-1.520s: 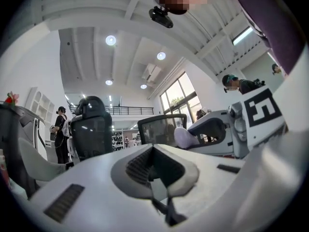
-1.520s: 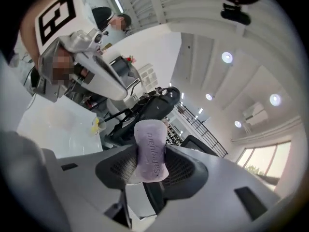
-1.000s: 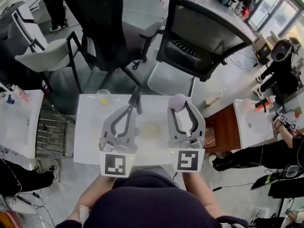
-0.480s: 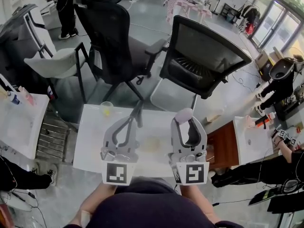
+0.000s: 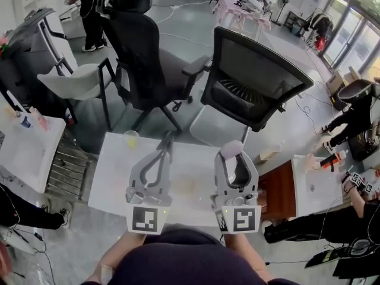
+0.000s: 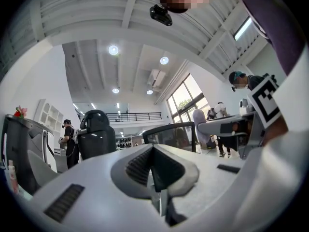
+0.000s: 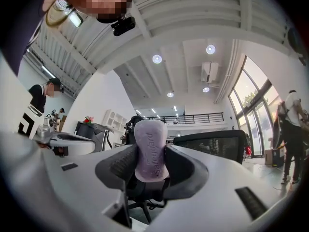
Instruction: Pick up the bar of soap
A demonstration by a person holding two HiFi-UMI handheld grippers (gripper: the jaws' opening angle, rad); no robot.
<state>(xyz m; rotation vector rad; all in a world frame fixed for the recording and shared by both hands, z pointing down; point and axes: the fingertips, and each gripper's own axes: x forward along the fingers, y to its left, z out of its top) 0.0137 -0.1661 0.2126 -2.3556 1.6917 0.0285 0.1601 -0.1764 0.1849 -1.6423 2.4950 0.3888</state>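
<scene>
My right gripper is shut on a pale lilac bar of soap, held up above the right part of the small white table. In the right gripper view the soap stands upright between the two jaws, its embossed lettering facing the camera, and my right gripper points up and outward. My left gripper is shut with nothing in it, raised over the table's middle. In the left gripper view its jaws meet against the room behind.
A small cup with yellow content stands at the table's far left corner. A pale round patch lies on the tabletop between the grippers. Two black office chairs stand behind the table. A wooden stand is at the right.
Both grippers have tilted further upward and drawn slightly back toward me, the right one carrying the soap higher off the table. The head view has lifted, showing more of the room.
</scene>
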